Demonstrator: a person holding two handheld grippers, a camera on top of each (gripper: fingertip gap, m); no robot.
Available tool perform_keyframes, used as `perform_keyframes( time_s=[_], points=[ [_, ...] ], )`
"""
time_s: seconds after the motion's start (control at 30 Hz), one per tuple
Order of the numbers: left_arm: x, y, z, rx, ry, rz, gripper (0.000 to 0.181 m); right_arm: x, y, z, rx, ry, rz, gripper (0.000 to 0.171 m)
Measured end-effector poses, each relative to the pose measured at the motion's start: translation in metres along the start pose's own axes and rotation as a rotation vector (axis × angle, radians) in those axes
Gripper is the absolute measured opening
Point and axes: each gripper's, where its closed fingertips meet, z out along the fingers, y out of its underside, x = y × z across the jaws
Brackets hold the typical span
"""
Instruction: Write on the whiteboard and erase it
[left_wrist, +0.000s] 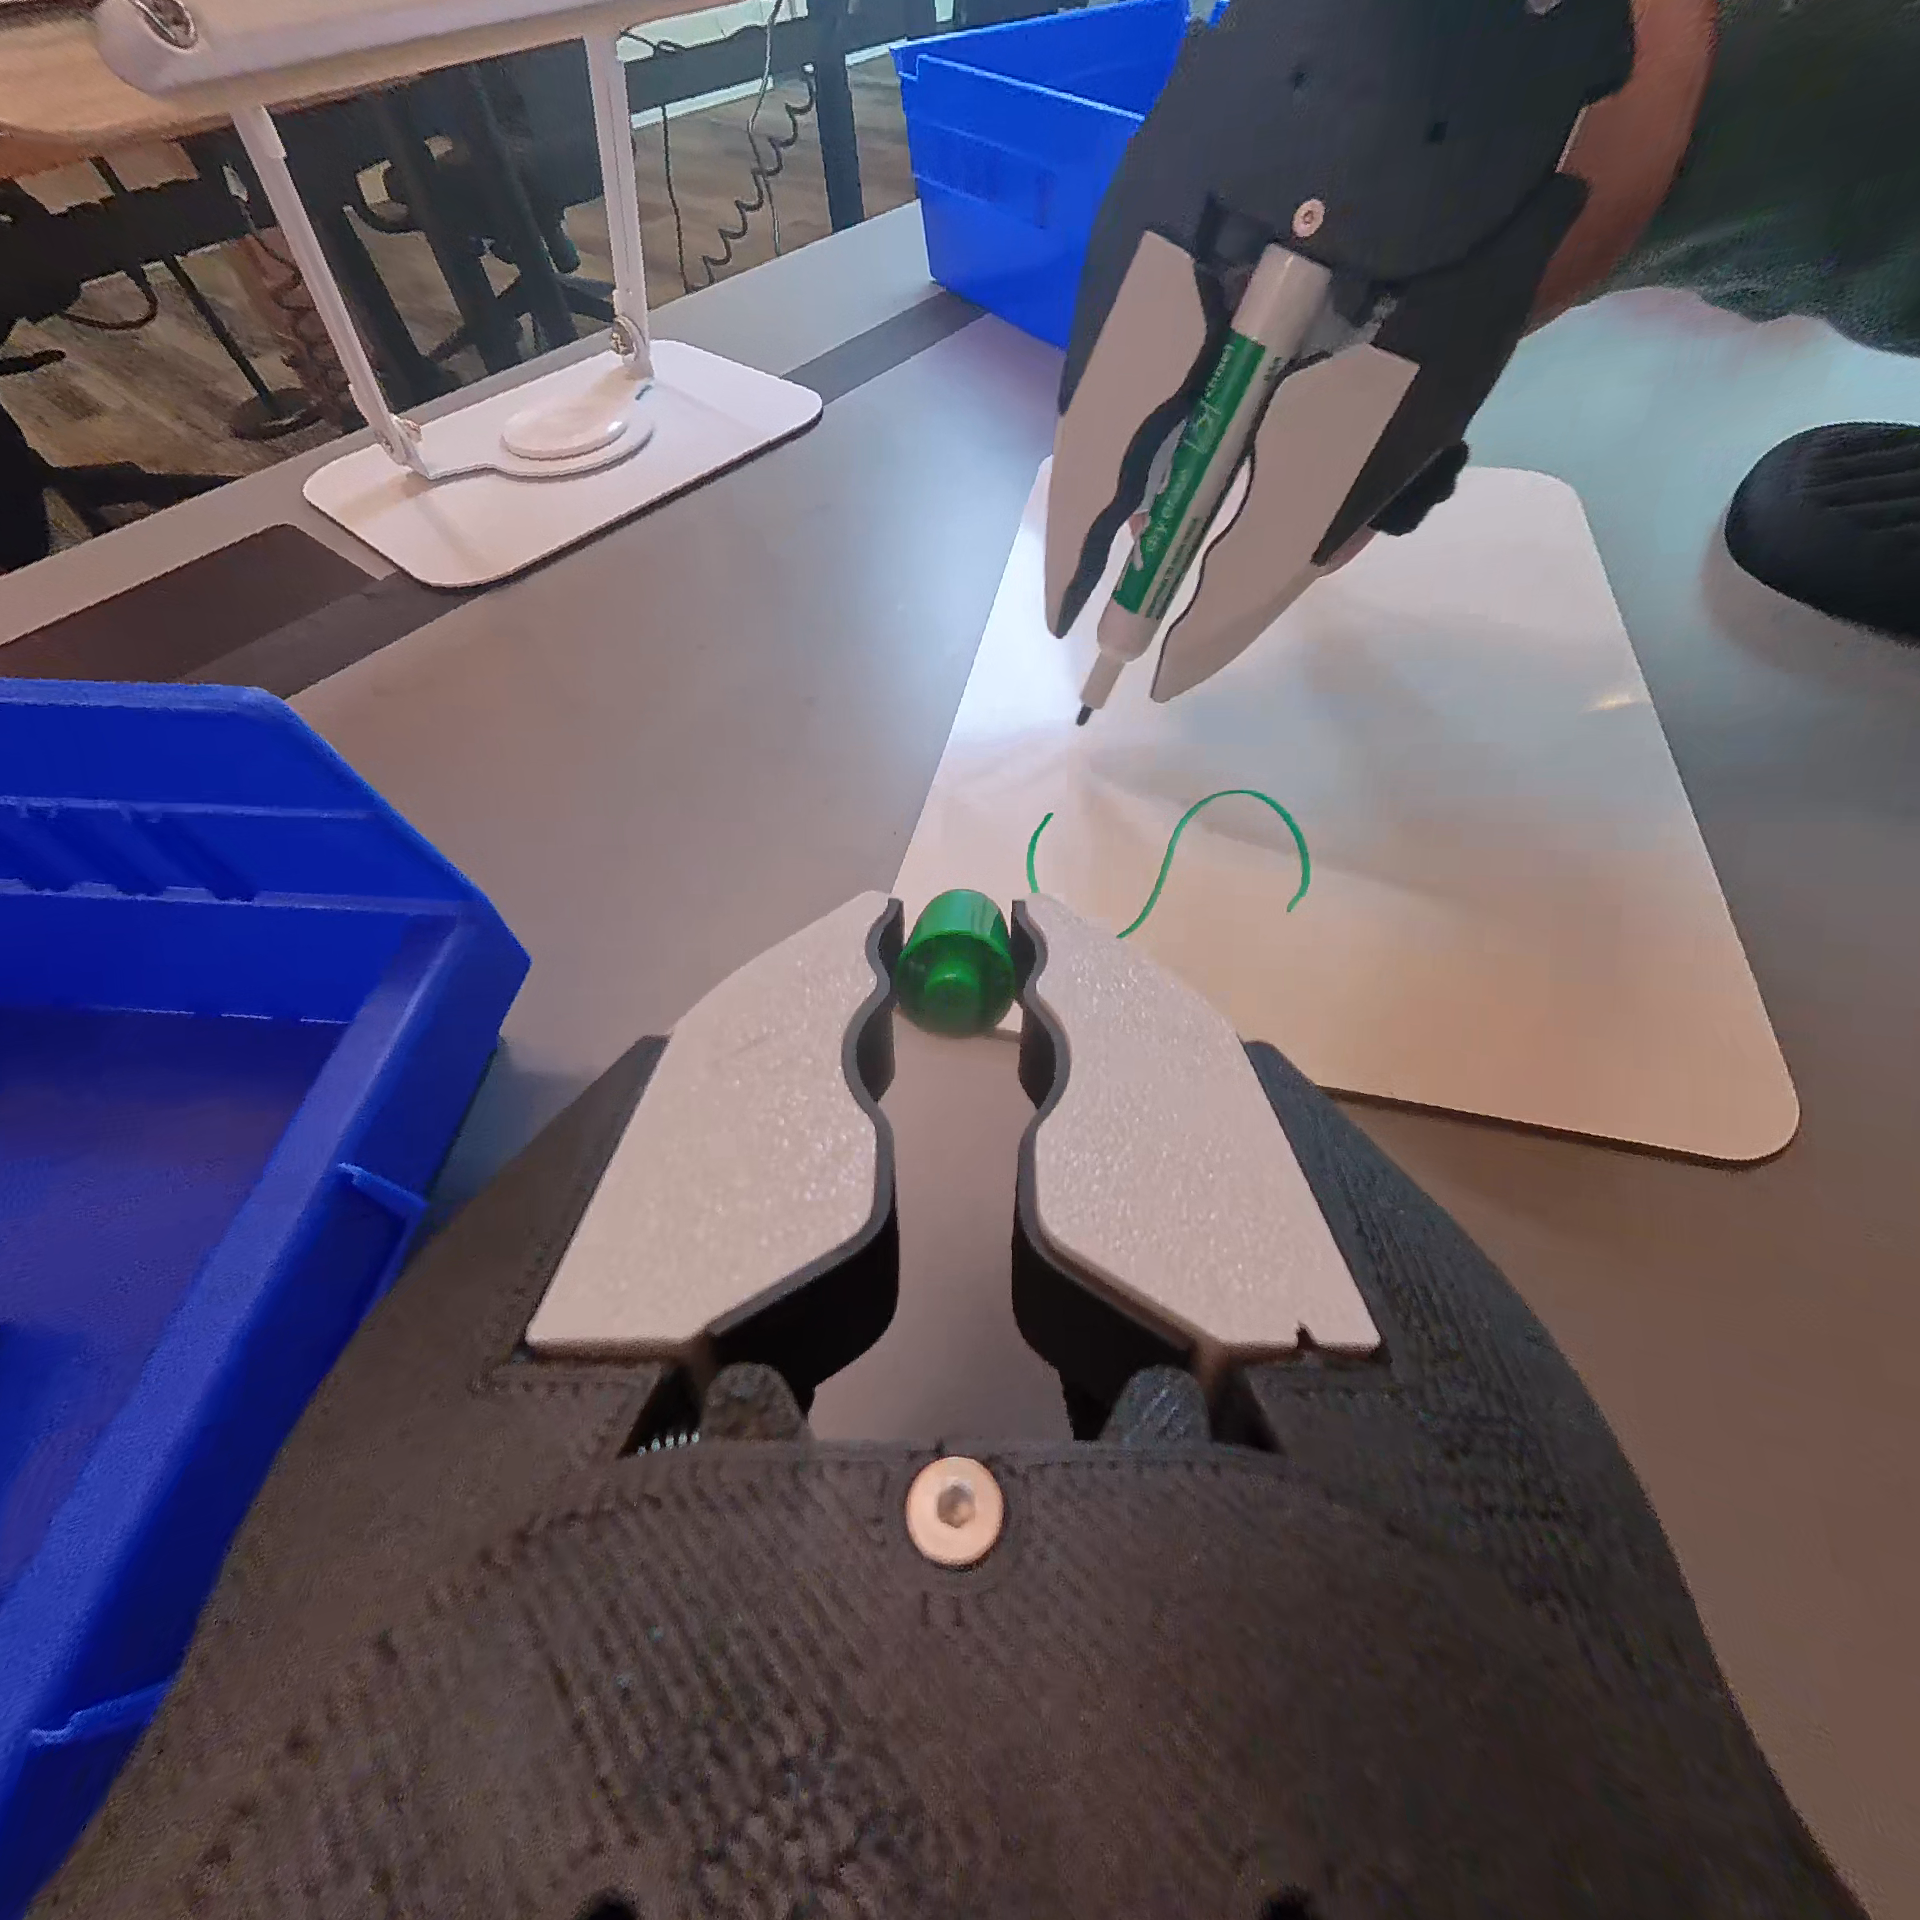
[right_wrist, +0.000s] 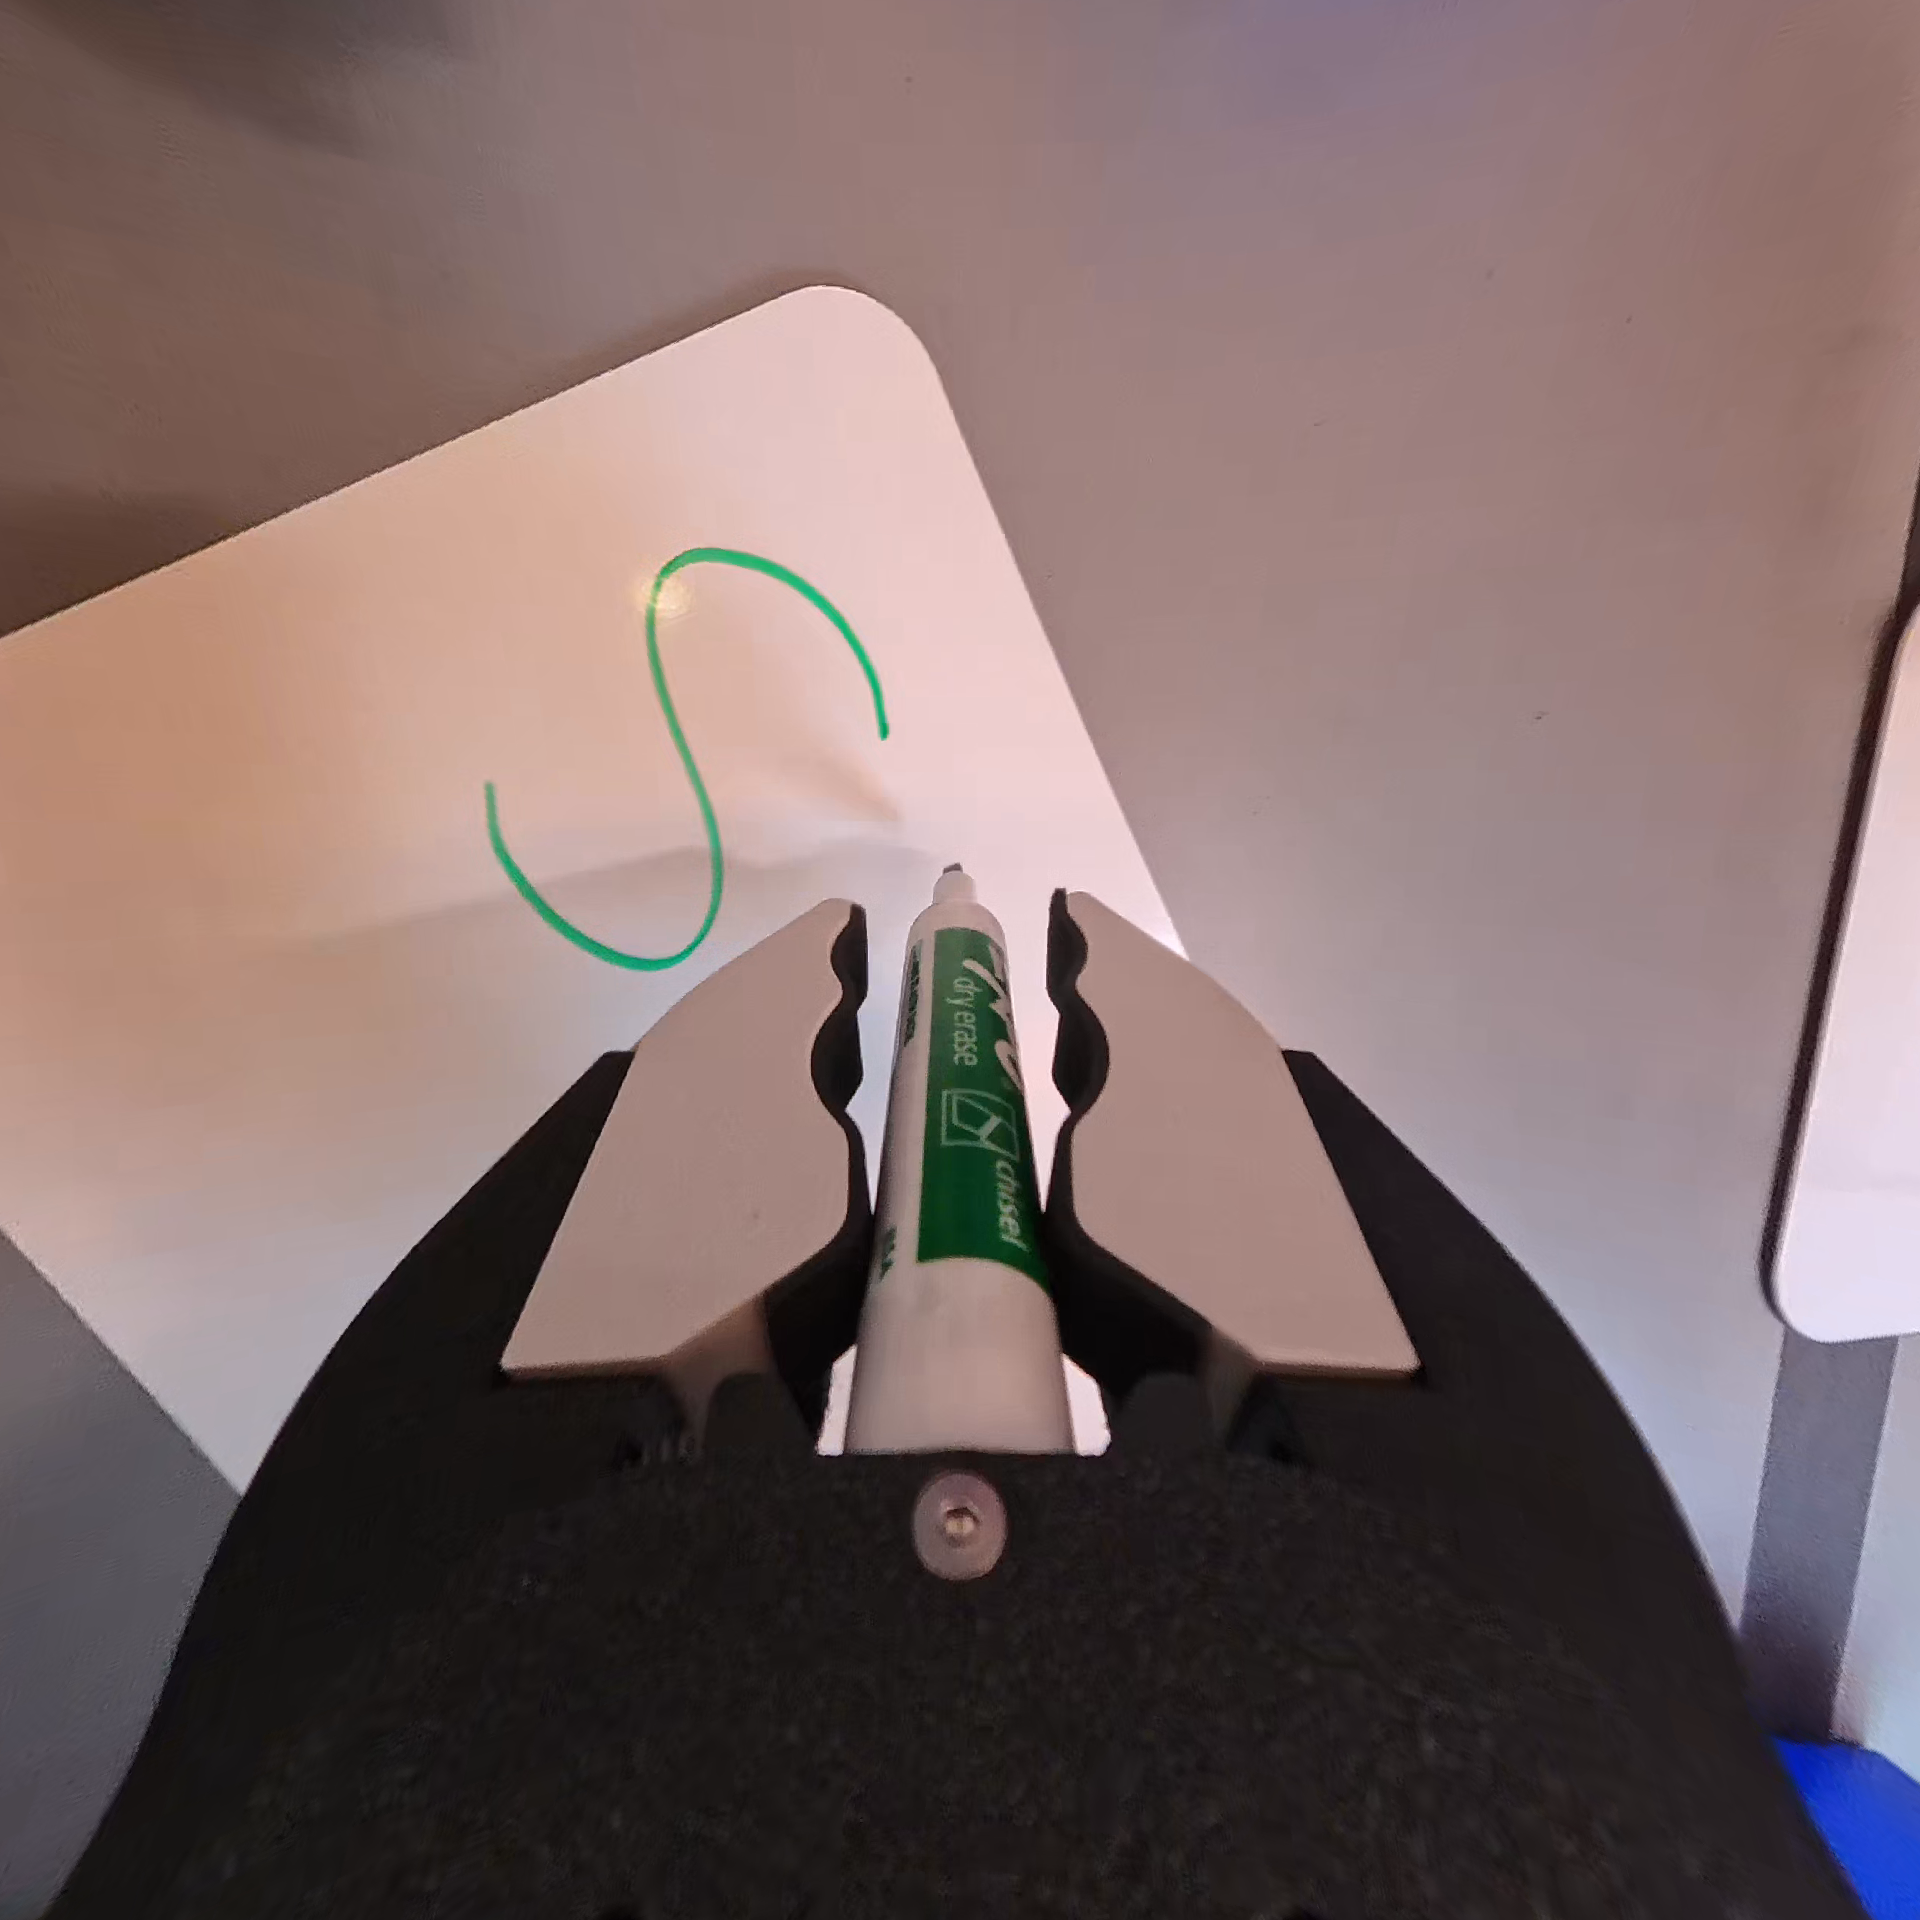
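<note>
My right tongs (right_wrist: 956, 914) are clenched on the smooth white-and-green marker (right_wrist: 956, 1174), its dark tip lifted just off the whiteboard (right_wrist: 312, 935), and my left tongs (left_wrist: 954, 935) pinch the glossy green cap (left_wrist: 951, 977) at their tips, low over the near edge of the board. Just ahead of both tongs a curved green stroke (right_wrist: 686, 758) is already drawn on the glossy, round-cornered sheet lying flat on the matte grey surface (left_wrist: 675, 748). I judge the writing done or nearly so, with recapping and all the erasing still left.
</note>
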Motion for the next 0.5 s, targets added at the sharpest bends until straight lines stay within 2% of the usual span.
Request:
perform_keyframes(
  time_s=[0.23, 0.5],
  points=[
    [-0.001, 0.002, 0.0, -0.01, 0.007, -0.006, 0.019, 0.002, 0.007, 0.009, -0.055, -0.017, -0.015, 0.034],
    [0.002, 0.001, 0.001, -0.01, 0.018, -0.006, 0.02, -0.049, 0.035, -0.014, -0.12, -0.087, -0.031, 0.034]
  ],
)
